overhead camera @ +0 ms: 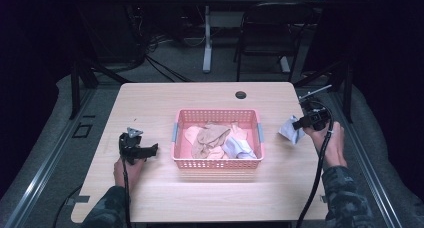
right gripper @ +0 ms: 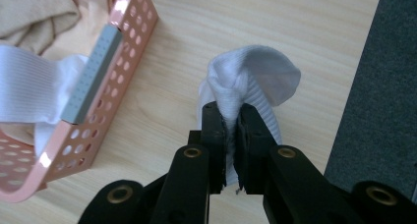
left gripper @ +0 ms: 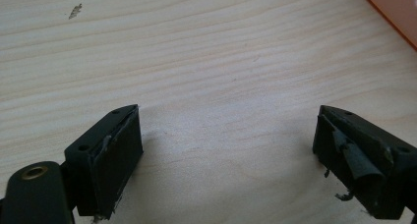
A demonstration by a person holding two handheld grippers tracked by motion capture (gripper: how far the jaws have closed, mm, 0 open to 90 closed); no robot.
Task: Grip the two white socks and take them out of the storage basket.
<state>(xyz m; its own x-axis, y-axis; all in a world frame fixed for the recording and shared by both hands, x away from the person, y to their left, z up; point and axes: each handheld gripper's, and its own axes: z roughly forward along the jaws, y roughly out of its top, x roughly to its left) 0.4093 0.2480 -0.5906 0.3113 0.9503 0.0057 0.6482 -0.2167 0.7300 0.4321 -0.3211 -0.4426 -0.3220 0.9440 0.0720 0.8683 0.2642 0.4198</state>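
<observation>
**White sock clamped beside the pink basket**

High view: a pale wooden counter (overhead camera: 150, 95) carries a pink perforated basket (overhead camera: 218, 162) at its middle; inside lie beige garments (overhead camera: 211, 138) and a white garment (overhead camera: 239, 147); the left tongs (overhead camera: 152, 149) rest low over the counter well to the left of the basket, held by the person's left hand (overhead camera: 126, 170); the right tongs (overhead camera: 296, 124), in the right hand (overhead camera: 331, 140), sit to the right of the basket near the counter's right edge, with a white sock (overhead camera: 289, 129) at their tip, apart from the basket wall.

Left gripper view: the left tongs (left gripper: 227, 150) stand wide apart over bare wood grain with nothing between them; worn padding peels at the inner faces; a corner of the basket (left gripper: 393, 13) shows at the upper right.

Right gripper view: the right tongs (right gripper: 232, 140) are pressed together on a fold of the white sock (right gripper: 255, 76); the sock bunches up beyond the tips, ribbed fabric trailing down beside the right jaw, over the counter and just beside the basket (right gripper: 123, 42); whether it touches the wood I cannot tell; in the basket a ribbed white garment (right gripper: 29, 81) lies against the wall's grey handle strip (right gripper: 93, 71), with beige cloth (right gripper: 34, 13) above it; dark floor (right gripper: 388, 86) runs past the counter's edge.
</observation>
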